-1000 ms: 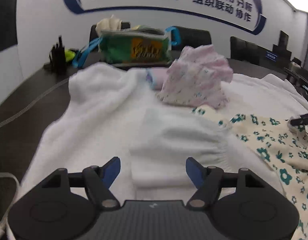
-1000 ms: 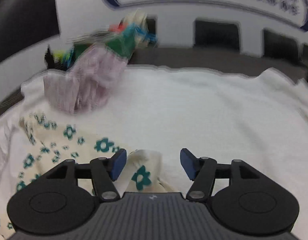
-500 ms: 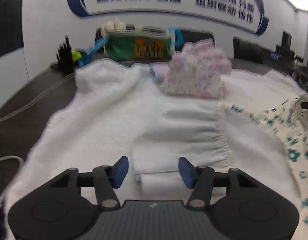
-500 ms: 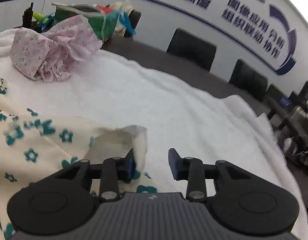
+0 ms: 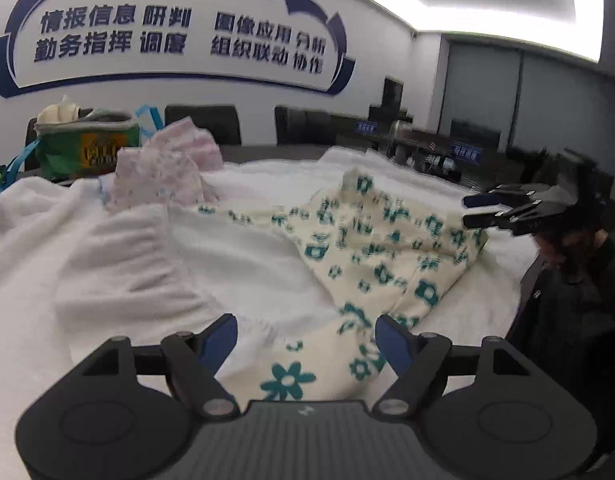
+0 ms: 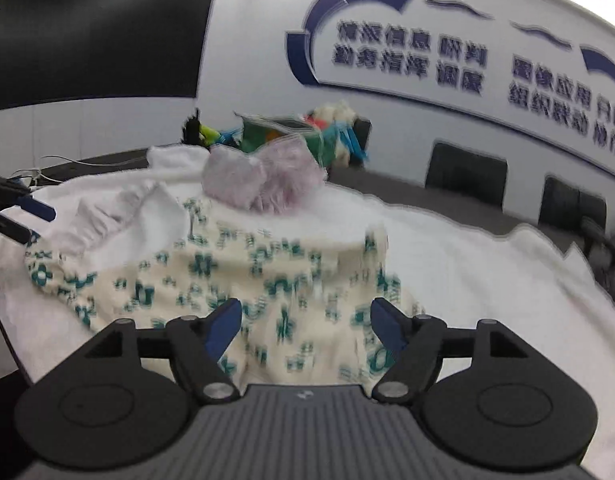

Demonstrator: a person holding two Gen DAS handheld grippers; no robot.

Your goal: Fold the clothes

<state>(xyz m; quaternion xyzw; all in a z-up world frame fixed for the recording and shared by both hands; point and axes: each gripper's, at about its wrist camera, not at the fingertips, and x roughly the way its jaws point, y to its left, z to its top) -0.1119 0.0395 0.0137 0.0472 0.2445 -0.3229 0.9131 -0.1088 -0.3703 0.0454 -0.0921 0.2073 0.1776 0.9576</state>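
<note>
While spread flat across the white towel, cream floral garment fills centre and lower right of the left view, one end lying between the parted blue tips of left claw. Released, gripping nothing. Same garment blurred at mid-frame in the right view, running under right claw, likewise spread wide, nothing pinched. White ruffled piece just left of it; pink floral bundle behind, upper left; green bag beyond on dark surface.
</note>
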